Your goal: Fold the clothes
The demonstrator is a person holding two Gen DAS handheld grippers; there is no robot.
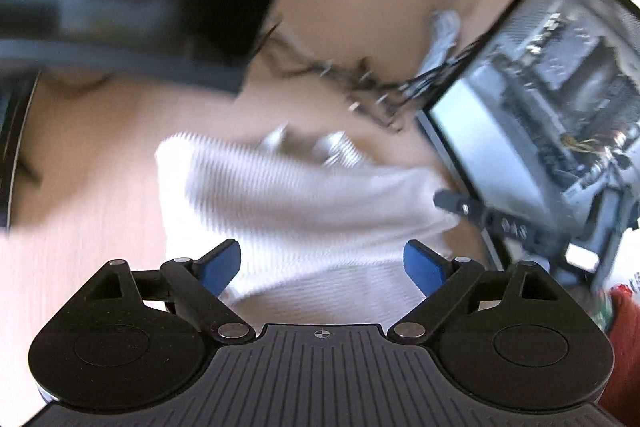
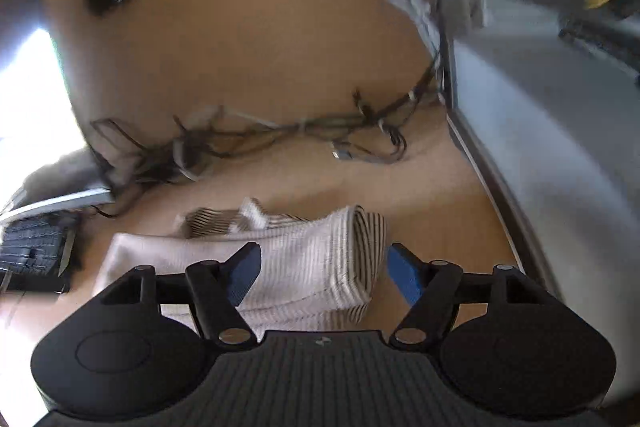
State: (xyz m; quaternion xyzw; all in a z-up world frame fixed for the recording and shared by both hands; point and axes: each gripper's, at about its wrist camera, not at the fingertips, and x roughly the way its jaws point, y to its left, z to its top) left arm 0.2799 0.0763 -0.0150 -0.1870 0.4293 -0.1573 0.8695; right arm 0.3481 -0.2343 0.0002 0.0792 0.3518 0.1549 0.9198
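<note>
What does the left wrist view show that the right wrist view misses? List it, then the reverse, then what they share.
Only the left wrist view: the right gripper's finger reaching in at the garment's right side, and a red item at the lower right edge.

Only the right wrist view: a keyboard at the left edge, and the garment's striped folded edge.

Both: the white ribbed garment on the wooden table, tangled cables behind it, the open computer case, and each gripper's own open jaws.

No readable text, labels, brands or numbers in either view, both pictures blurred, any print too smeared to read
</note>
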